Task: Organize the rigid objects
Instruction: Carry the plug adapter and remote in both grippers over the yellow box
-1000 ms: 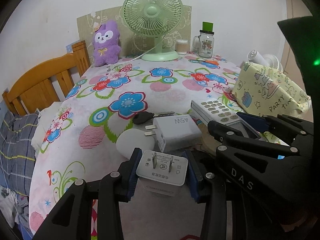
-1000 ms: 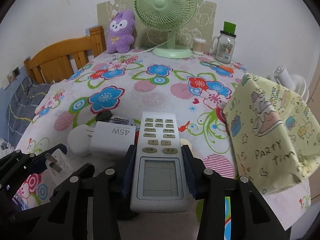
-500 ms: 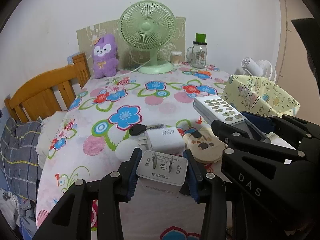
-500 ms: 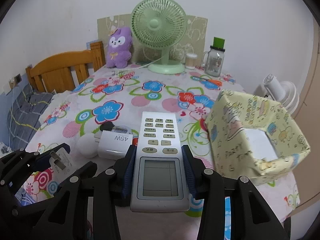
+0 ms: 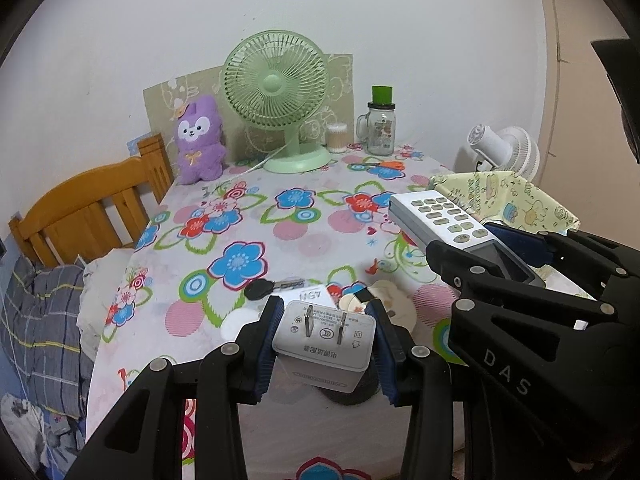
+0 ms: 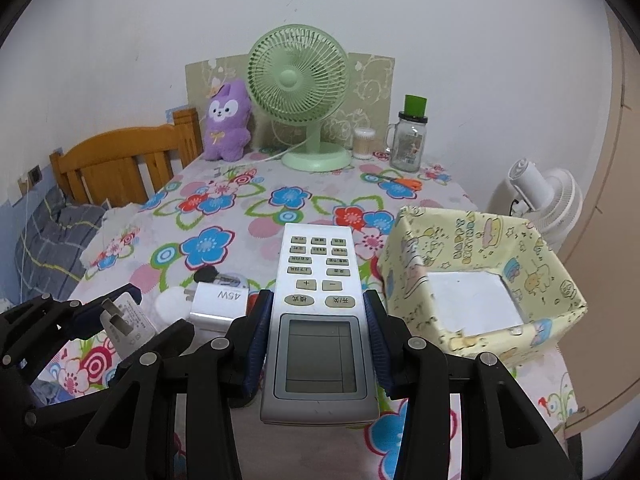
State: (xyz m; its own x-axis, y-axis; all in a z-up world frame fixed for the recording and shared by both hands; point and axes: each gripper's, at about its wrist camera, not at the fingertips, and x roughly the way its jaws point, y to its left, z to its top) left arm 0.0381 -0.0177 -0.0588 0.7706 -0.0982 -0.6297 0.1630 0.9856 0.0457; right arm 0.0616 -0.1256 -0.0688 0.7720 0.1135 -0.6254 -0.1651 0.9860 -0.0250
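The remote control (image 6: 318,320) is clamped between the right gripper (image 6: 316,340) fingers, its long axis running forward along them; the open yellow box (image 6: 480,264) lies just to its right, nearer this hand. One plug adapter (image 5: 326,344) is pinched by the left gripper (image 5: 326,354), prongs up. Left on the bench (image 6: 256,216): one 45W charger (image 6: 220,304), one key (image 6: 212,276), one white round thing, partly hidden.

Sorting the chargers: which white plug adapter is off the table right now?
The white two-prong adapter clamped in the left gripper; the white adapter marked 45W lies on the floral tablecloth.
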